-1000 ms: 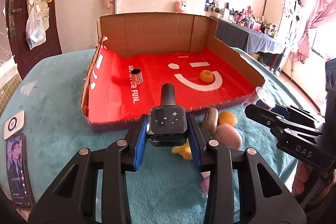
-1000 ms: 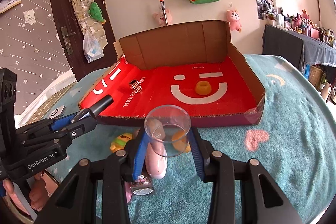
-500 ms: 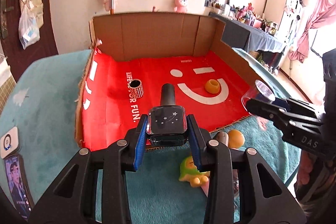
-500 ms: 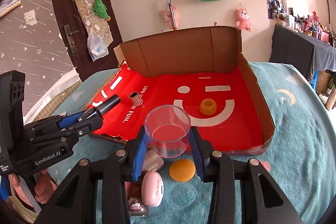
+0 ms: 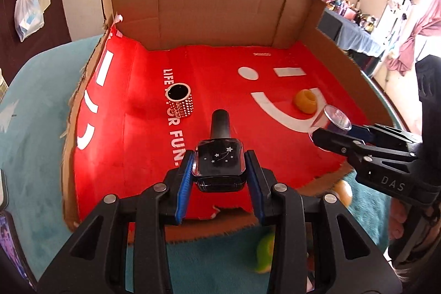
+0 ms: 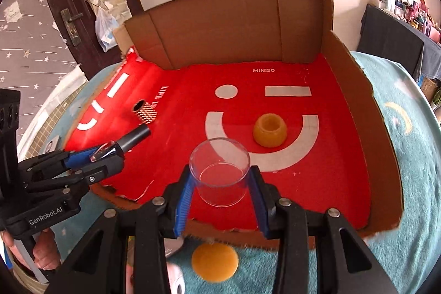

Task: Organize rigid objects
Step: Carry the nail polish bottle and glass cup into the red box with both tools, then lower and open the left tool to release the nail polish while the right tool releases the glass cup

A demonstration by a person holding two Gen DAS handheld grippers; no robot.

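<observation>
A teal plush cloth (image 6: 408, 156) covered the counter, and on it sat the wide cardboard box (image 5: 209, 15) with its red printed floor and brown walls standing on the far and right sides. Above the box's near edge hung the two tools side by side. The left tool (image 5: 219, 170) was clenched on a dark nail-polish bottle (image 5: 219, 164) marked with small stars, its black cap pointing toward the far wall — the blue pads pressed flat on the bottle's two sides. The right tool (image 6: 220, 181) gripped a clear plastic cup (image 6: 219, 170), mouth up, between its pads, over the white smile on the red floor. Inside the box a studded silver cylinder (image 5: 180, 104) stood on the left by the white lettering, well apart from a small orange ring-shaped piece (image 6: 270, 130) on the right. Outside, just before the near wall, an orange disc (image 6: 215, 261) lay on the cloth — beside it a pale pink object (image 6: 175, 278), mostly hidden.
</observation>
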